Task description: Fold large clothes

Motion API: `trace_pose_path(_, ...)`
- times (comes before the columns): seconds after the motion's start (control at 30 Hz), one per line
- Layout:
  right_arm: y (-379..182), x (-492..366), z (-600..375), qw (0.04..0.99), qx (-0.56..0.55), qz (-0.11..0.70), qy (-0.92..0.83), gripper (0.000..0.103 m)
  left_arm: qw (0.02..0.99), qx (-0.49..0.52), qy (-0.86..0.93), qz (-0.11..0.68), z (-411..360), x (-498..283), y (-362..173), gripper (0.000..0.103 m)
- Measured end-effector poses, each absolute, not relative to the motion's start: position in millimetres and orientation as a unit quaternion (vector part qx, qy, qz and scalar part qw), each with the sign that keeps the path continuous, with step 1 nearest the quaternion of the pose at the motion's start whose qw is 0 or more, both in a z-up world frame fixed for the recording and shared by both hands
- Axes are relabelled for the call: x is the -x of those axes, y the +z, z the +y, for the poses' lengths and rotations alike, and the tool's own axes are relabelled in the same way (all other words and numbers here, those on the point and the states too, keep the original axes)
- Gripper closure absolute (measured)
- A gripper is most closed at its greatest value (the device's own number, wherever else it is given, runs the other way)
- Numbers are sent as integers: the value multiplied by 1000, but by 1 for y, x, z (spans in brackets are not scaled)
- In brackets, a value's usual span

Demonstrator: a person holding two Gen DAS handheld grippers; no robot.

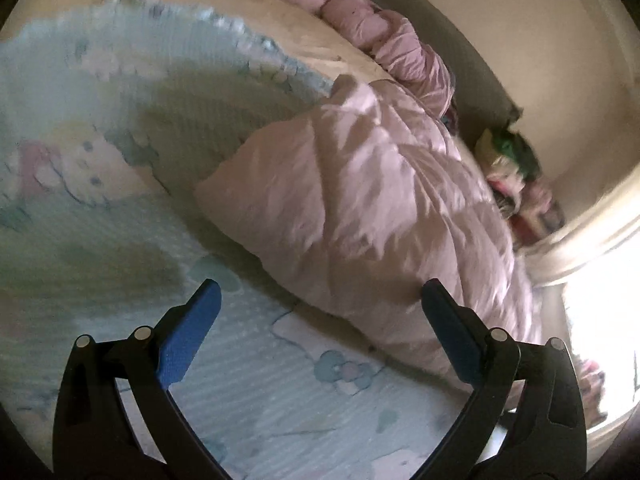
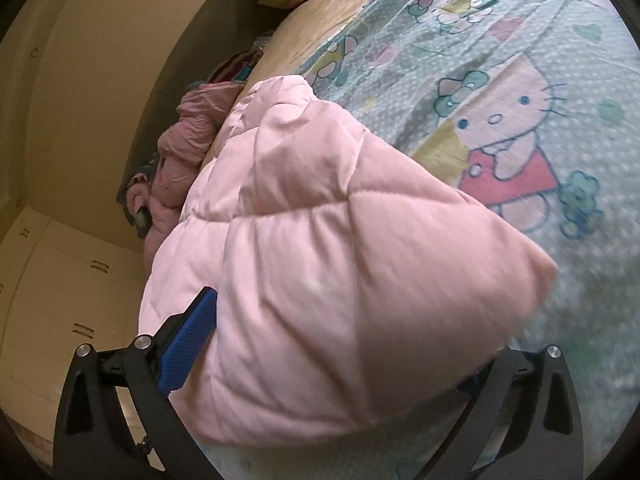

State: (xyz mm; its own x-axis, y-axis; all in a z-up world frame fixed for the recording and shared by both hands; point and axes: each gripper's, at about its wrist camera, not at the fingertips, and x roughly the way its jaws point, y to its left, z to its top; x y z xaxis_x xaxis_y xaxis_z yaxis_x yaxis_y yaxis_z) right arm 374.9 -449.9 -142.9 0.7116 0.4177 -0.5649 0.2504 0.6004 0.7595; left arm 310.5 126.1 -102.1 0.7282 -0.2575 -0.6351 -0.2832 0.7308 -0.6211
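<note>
Left gripper [image 1: 320, 328] spread wide; right gripper [image 2: 332, 360] straddles the jacket [image 2: 320, 260], grasp unclear. Best pinch its 5 o'clock corner squarely.

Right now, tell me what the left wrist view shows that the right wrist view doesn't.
Only the left wrist view shows the bright window and the left gripper, jaws open and empty. Only the right wrist view shows the drawers and the right gripper with the jacket between its jaws. Both show the pink jacket, cartoon bedsheet and clothes pile.
</note>
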Motion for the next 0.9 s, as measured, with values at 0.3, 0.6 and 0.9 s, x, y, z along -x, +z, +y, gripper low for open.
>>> trace_pose_path(0.3,-147,-379,-445,822,-428,371,54,4,815,475,-18,331,133,-341,-120,9)
trace_pose_path(0.6,-147,-389,-439,832,-407,372,59,4,811,490,14,320,138,-373,-129,8)
trace_pose_path(0.9,-141,-393,-431,849,-373,370,51,24,843,430,35,322,127,-384,-122,17)
